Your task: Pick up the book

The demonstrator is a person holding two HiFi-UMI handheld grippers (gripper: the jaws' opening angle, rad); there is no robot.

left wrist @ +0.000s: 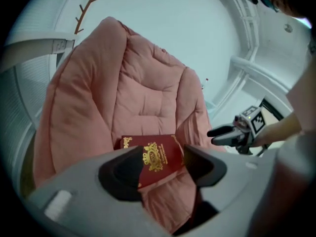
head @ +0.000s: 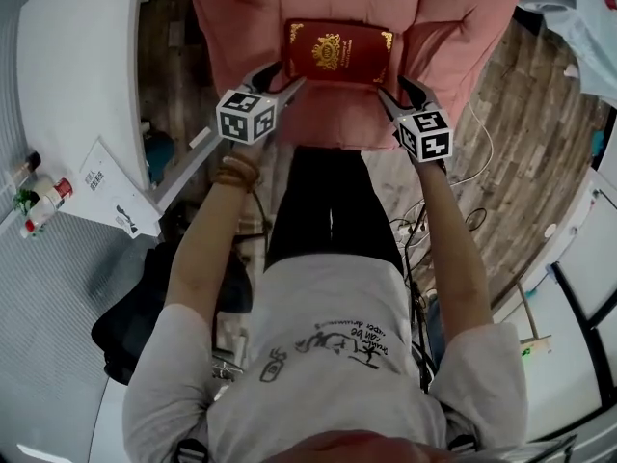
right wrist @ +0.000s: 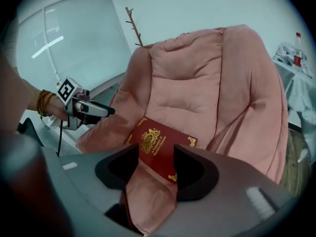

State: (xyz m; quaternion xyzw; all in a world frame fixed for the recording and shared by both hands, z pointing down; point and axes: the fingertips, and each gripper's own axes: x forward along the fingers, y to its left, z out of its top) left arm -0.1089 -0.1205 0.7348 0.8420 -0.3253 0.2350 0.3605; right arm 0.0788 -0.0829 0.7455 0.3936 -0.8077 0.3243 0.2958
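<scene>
A dark red book [head: 337, 53] with a gold crest lies flat on the seat of a pink padded armchair [head: 260, 8]. In the head view my left gripper [head: 282, 77] hovers at the book's near left corner and my right gripper [head: 392, 87] at its near right corner. Both are open with nothing between the pads. The left gripper view shows the book [left wrist: 153, 154] beyond the open left gripper [left wrist: 163, 169], with the right gripper [left wrist: 217, 135] off to the side. In the right gripper view the book [right wrist: 158, 142] lies past the open right gripper [right wrist: 155, 167], and the left gripper [right wrist: 106, 111] is at the left.
At the left a white table [head: 77, 66] carries small bottles [head: 39, 201] and a printed sheet [head: 116, 186]. A black bag [head: 135, 326] lies on the floor. Cables [head: 424, 220] trail over the wooden floor on the right. A bare branch stand [right wrist: 136, 26] rises behind the chair.
</scene>
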